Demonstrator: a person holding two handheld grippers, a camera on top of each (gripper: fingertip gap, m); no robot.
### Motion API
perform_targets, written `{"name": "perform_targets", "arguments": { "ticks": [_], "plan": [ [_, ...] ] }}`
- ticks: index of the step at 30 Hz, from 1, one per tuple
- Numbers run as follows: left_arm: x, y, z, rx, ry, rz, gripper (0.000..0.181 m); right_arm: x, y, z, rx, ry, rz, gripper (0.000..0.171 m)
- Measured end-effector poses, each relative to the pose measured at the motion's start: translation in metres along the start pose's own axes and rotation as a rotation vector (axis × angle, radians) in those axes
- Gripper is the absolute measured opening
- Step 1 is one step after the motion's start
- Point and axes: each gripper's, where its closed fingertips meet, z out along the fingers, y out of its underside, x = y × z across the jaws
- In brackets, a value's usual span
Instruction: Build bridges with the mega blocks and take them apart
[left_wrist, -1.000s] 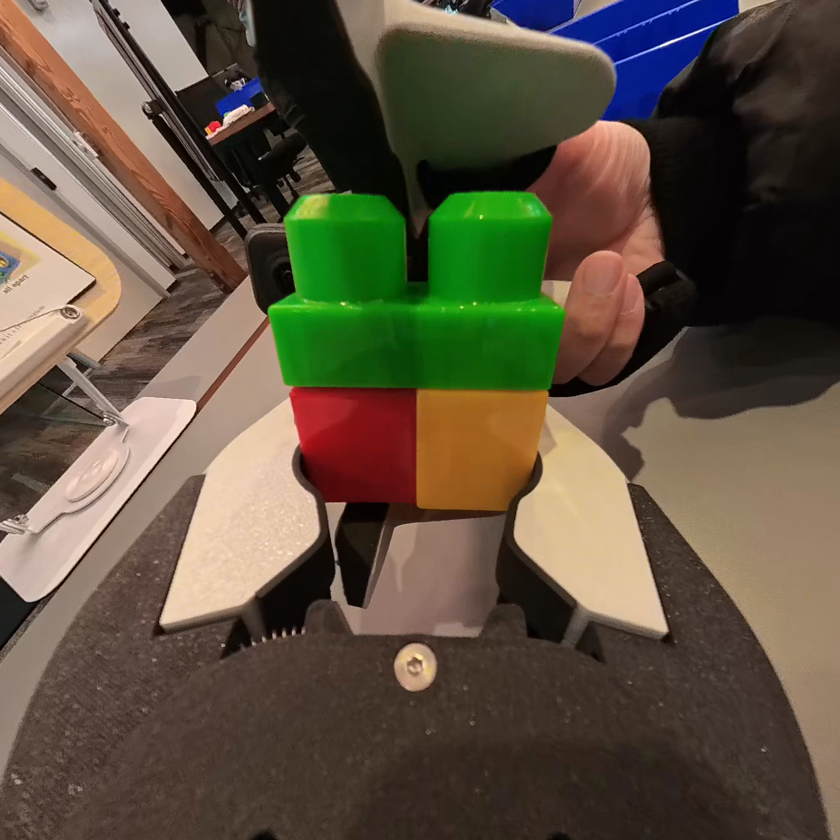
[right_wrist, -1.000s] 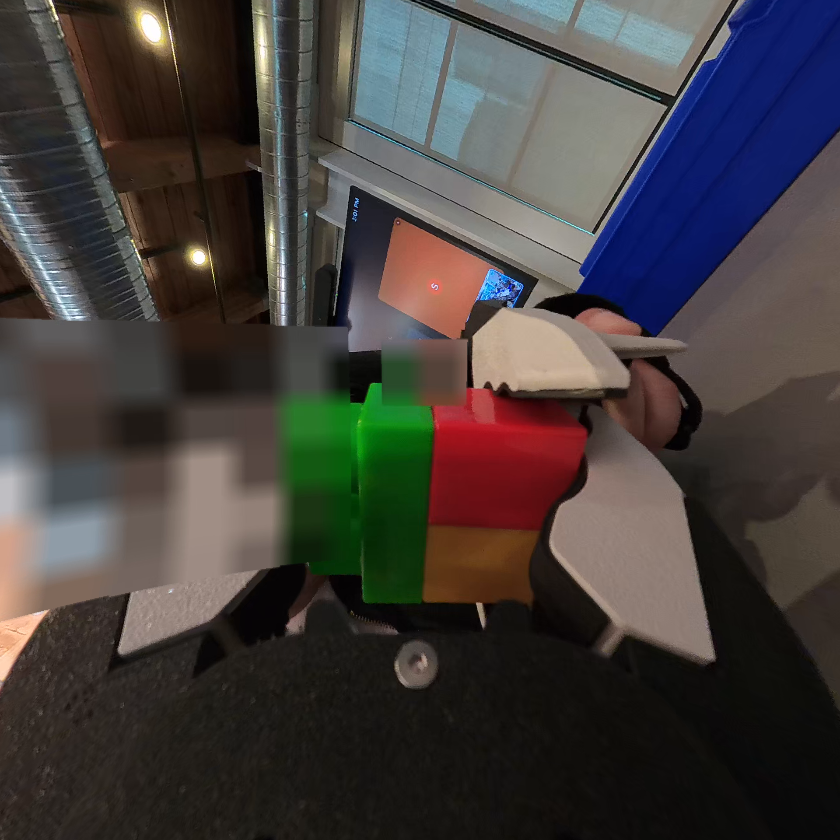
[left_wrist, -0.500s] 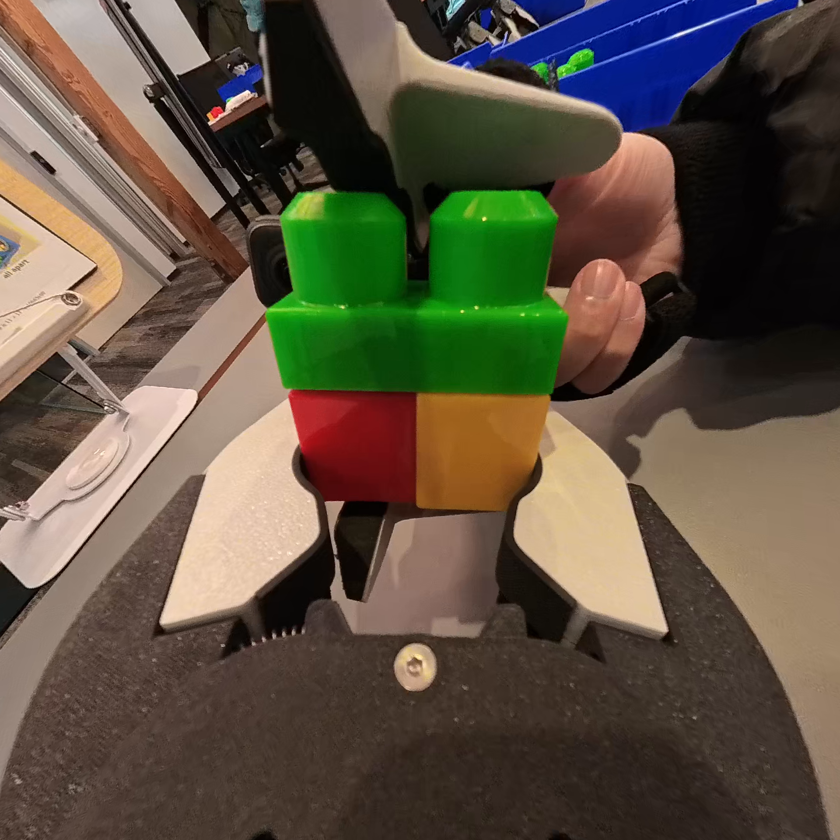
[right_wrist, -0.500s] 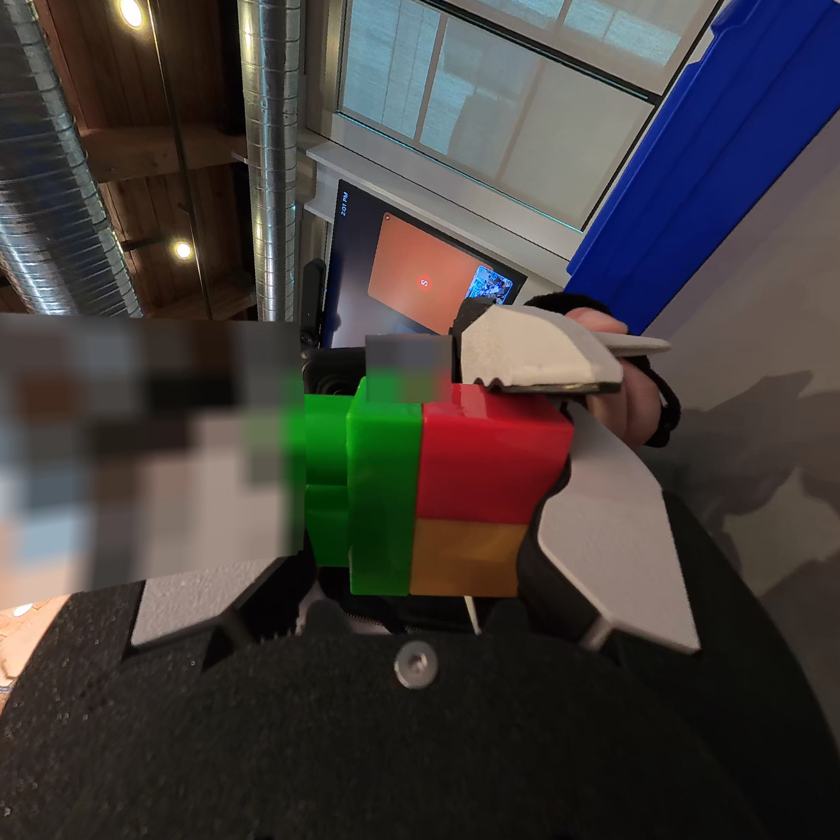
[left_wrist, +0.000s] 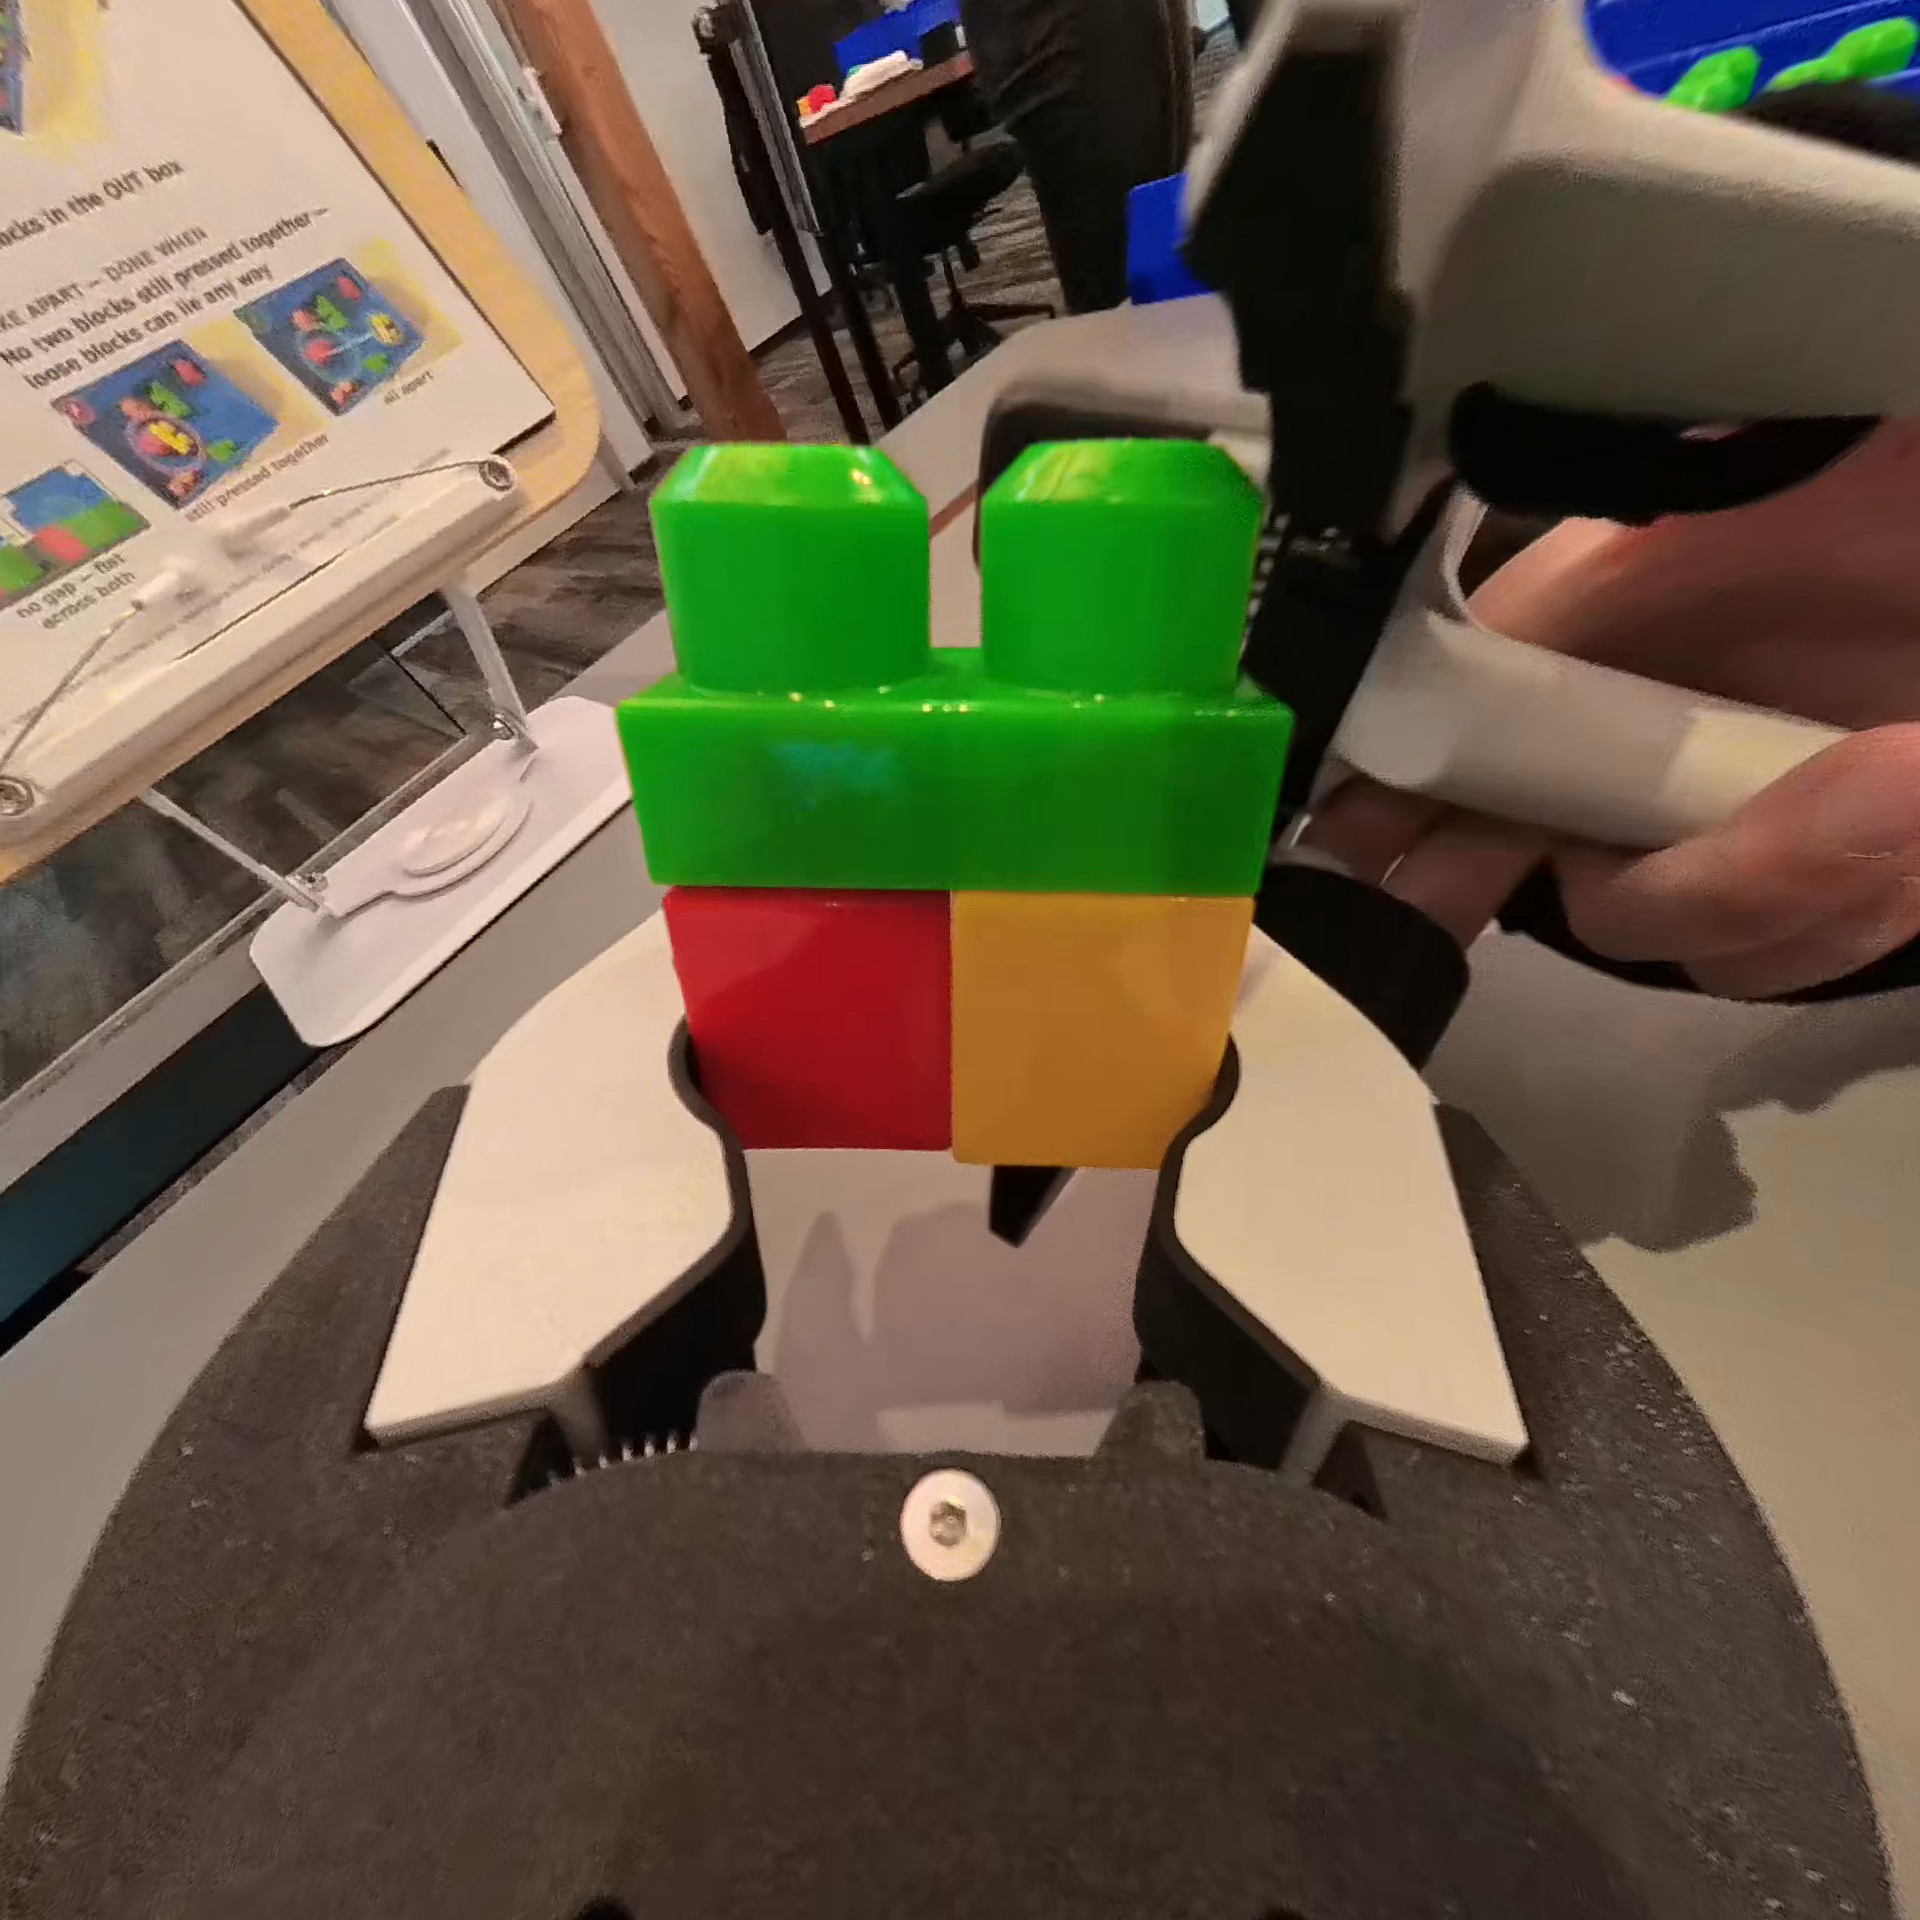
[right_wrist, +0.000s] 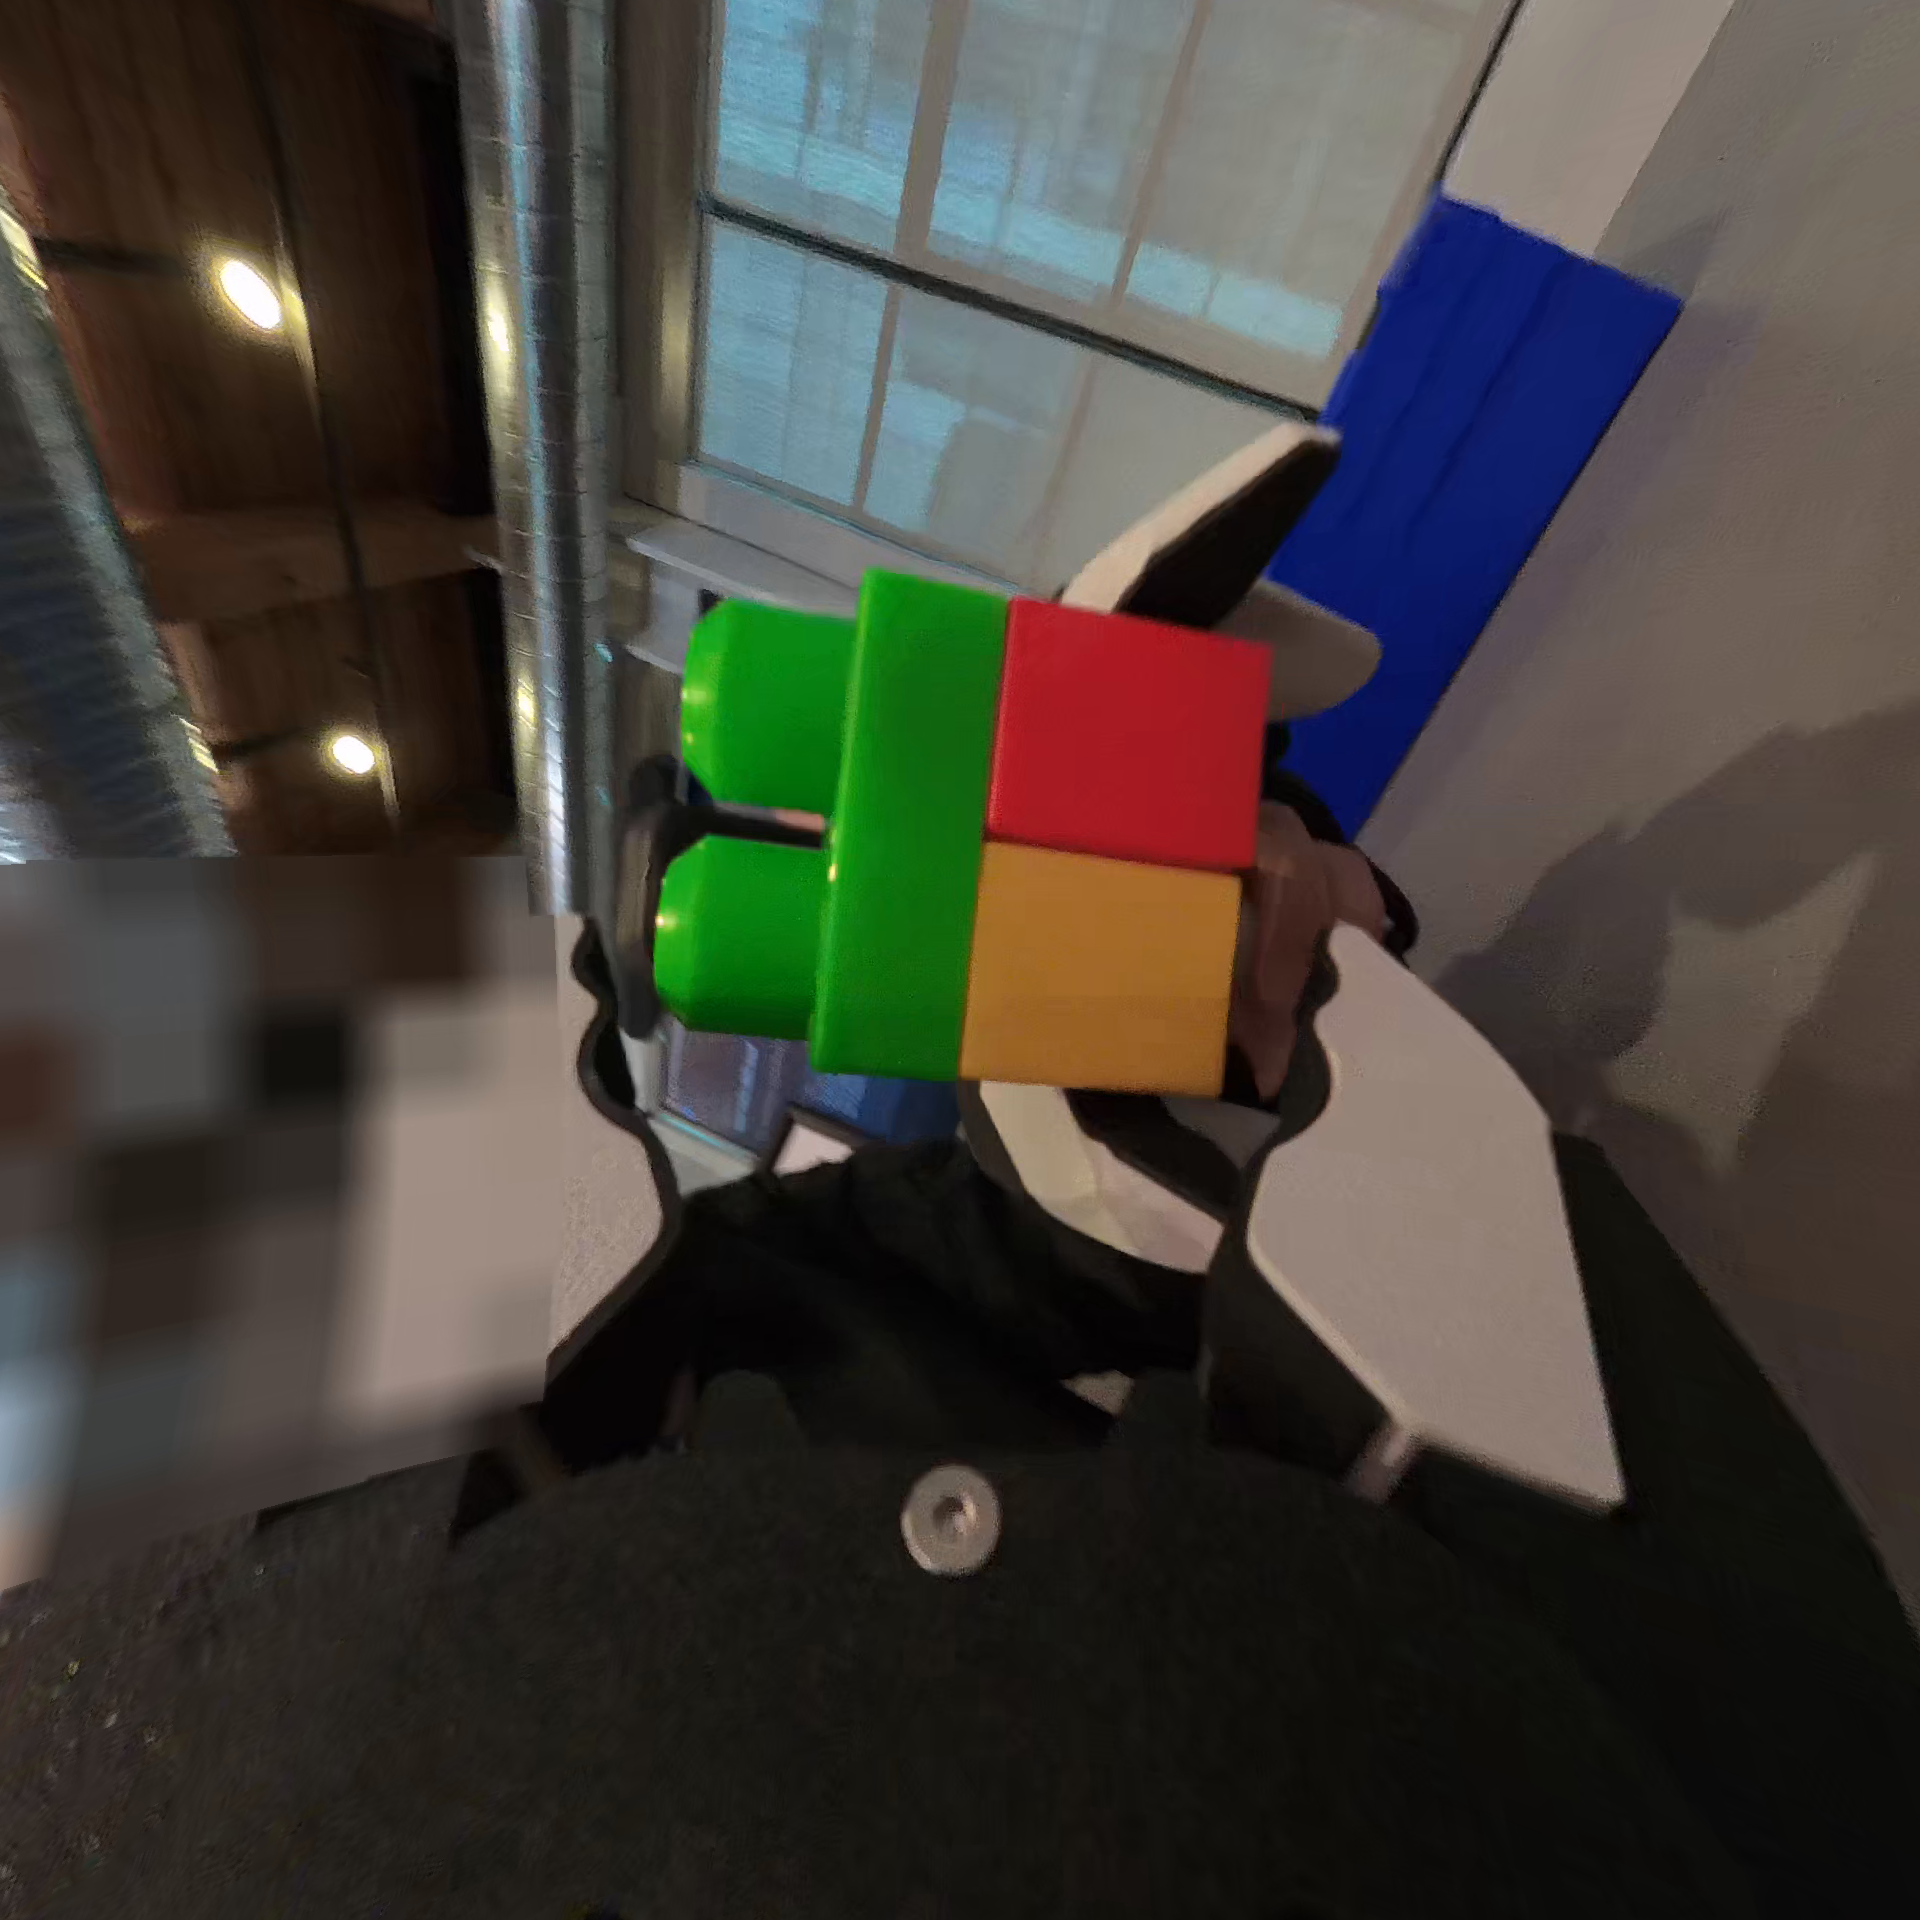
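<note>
Closest in, the left gripper (left_wrist: 954, 1091) is pinching the bottom of a small stack of three blocks, its two pale fingers (left_wrist: 582, 1184) closed in against the outer sides of the lower pair. That pair is sitting side by side and touching: one red block (left_wrist: 810, 1013) and one yellow block (left_wrist: 1091, 1023). One green block (left_wrist: 951, 790) is spanning across the top of both, its two round studs pointing upward. The stack is being held clear above the grey desk (left_wrist: 1662, 1351), not resting on it.

Just beyond the stack, on its right side, the right gripper (right_wrist: 935, 1039) is standing with its fingers spread wide apart, holding nothing; in its own view the three blocks are lying sideways between its fingertips with gaps on both sides. A hand (left_wrist: 1704, 862) is wrapping around that gripper's handle.

Farther off, along the left edge of the desk, one instruction board (left_wrist: 260, 343) is leaning on a clear stand with a white base plate (left_wrist: 436, 883). At the far right corner a blue bin (left_wrist: 1745, 52) is showing two green blocks inside. Beyond the desk, another table (left_wrist: 883, 94) with small coloured things is standing in the room.
</note>
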Motion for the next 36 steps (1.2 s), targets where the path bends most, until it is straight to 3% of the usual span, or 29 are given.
{"name": "perform_targets", "arguments": {
  "ticks": [2,17,22,26,30,36],
  "plan": [
    [0.002,-0.003,-0.001,0.011,0.006,0.015,0.089,-0.004,-0.004,-0.002,0.039,-0.084,0.058,0.098],
    [0.013,-0.005,-0.002,0.02,0.09,0.025,0.089,-0.007,0.011,0.0,-0.096,-0.06,-0.006,0.098],
    [0.016,-0.011,-0.004,0.042,0.103,0.013,0.09,-0.011,0.014,0.001,-0.135,-0.122,0.037,0.098],
    [0.033,-0.024,-0.012,0.102,0.219,-0.019,0.09,-0.019,0.019,-0.009,-0.21,-0.191,0.07,0.097],
    [0.052,-0.021,-0.019,0.062,0.403,-0.072,0.093,-0.024,0.028,-0.026,-0.303,-0.229,0.054,0.097],
    [0.061,-0.032,-0.041,0.151,0.652,-0.212,0.073,-0.02,0.052,-0.036,-0.434,-0.239,0.062,0.097]
  ]
}}
